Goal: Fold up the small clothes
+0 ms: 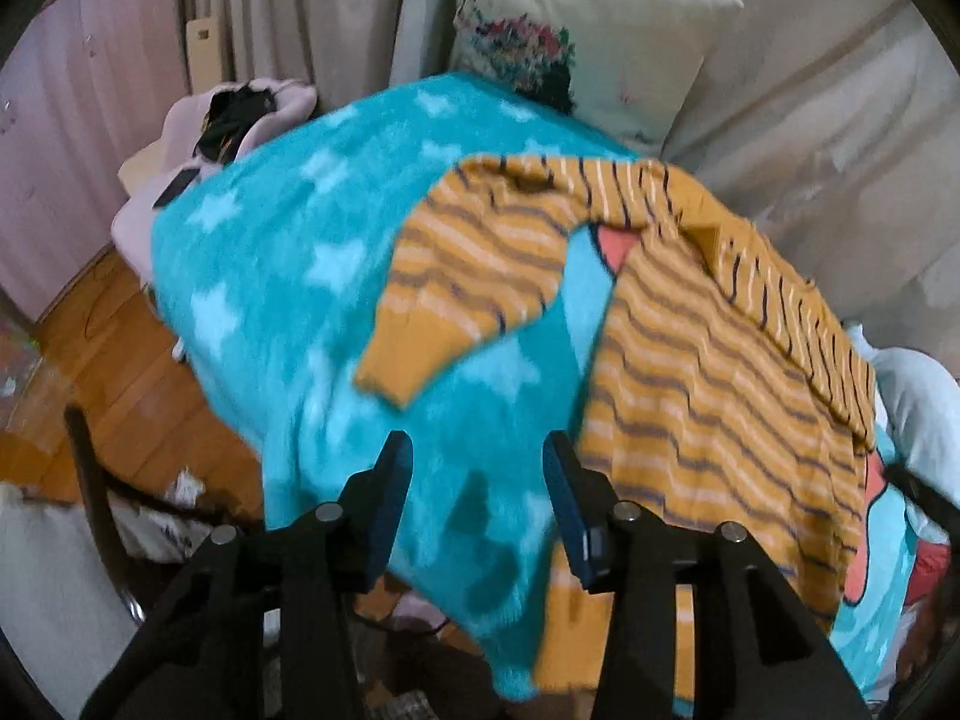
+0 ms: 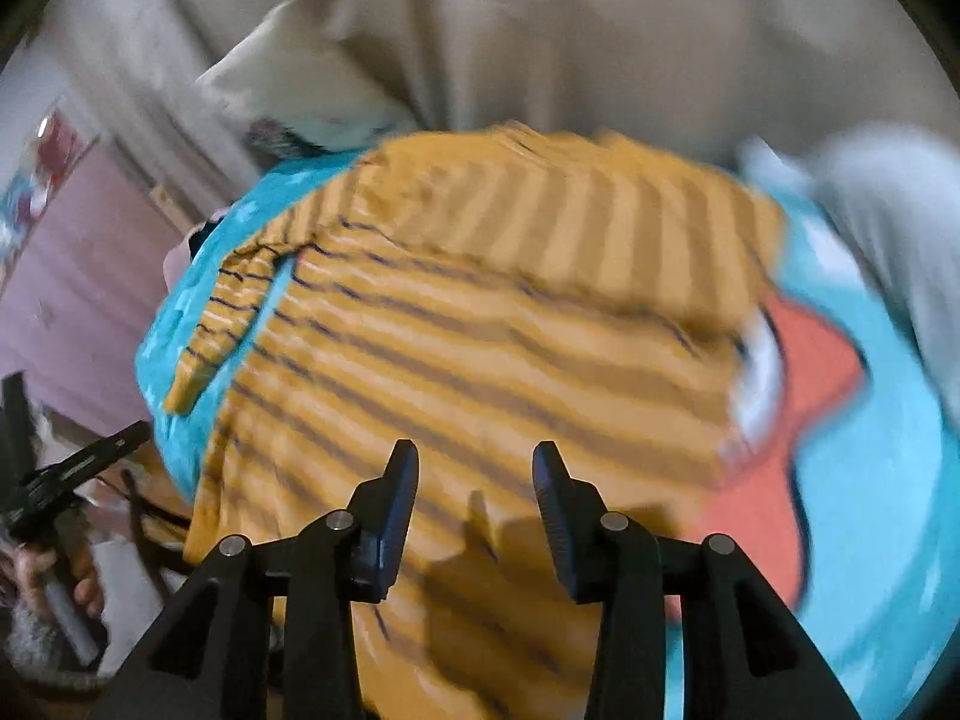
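left tool [image 1: 477,468] up close, pads parted, nothing between them, hanging over the blanket [image 1: 270,276] just off the shirt's [image 1: 708,372] near edge. right tool [image 2: 474,474] likewise gaping and empty, poised above the striped body of the shirt [image 2: 480,330]. the shirt lies spread on the teal star blanket, on what looks like a bed. one sleeve [image 1: 456,294] is splayed out to the side over the blanket, and the far side of the shirt looks already turned in over the body, though the blur makes that hard to call. pillow [image 1: 570,42] sits beyond, well apart.

so the step looks like the side fold. my read: the loose sleeve wants taking at the cuff and at the shoulder seam, one tool on each, then carrying across flat so the stripes stay parallel. pinch only the top layer, since the fluffy blanket could snag in the pads. lift low, lay down, smooth outward before letting go, or the knit will bunch at the armpit.
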The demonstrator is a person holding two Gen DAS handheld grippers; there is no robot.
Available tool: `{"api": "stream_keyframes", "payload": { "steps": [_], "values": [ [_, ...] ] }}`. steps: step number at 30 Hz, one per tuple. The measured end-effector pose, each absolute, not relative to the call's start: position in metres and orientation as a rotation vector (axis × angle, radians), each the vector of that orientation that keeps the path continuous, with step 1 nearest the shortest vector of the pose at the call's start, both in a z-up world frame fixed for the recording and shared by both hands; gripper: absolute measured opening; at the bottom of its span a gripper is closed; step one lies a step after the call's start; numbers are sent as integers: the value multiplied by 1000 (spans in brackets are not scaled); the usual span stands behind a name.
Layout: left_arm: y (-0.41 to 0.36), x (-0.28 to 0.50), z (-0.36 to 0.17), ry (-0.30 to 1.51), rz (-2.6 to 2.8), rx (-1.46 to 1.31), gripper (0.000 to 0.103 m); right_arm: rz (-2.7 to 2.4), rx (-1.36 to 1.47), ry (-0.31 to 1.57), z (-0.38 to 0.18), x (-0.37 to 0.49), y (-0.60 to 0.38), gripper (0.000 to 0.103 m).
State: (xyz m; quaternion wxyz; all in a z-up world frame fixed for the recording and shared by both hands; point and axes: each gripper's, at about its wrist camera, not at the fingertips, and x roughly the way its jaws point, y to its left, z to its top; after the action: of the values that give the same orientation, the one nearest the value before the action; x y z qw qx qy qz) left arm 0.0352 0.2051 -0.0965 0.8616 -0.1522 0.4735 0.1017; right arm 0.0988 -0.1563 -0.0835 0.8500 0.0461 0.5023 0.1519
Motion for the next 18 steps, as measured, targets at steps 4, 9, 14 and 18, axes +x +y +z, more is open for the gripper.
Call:
{"api": "stream_keyframes", "payload": {
  "steps": [4,9,14,18],
  "values": [
    [226,59,-90,956,200,-324,52,269,-7,1051,-103,171,-72,54],
    [258,69,-108,1005,207,-336,53,225,-190,1025,-136,255,-1,54],
    [297,70,-136,1080,247,-372,53,124,-297,1046,-170,316,26,12],
    [327,72,-152,1112,277,-470,53,115,-153,1071,-163,333,23,5]
  ]
}}
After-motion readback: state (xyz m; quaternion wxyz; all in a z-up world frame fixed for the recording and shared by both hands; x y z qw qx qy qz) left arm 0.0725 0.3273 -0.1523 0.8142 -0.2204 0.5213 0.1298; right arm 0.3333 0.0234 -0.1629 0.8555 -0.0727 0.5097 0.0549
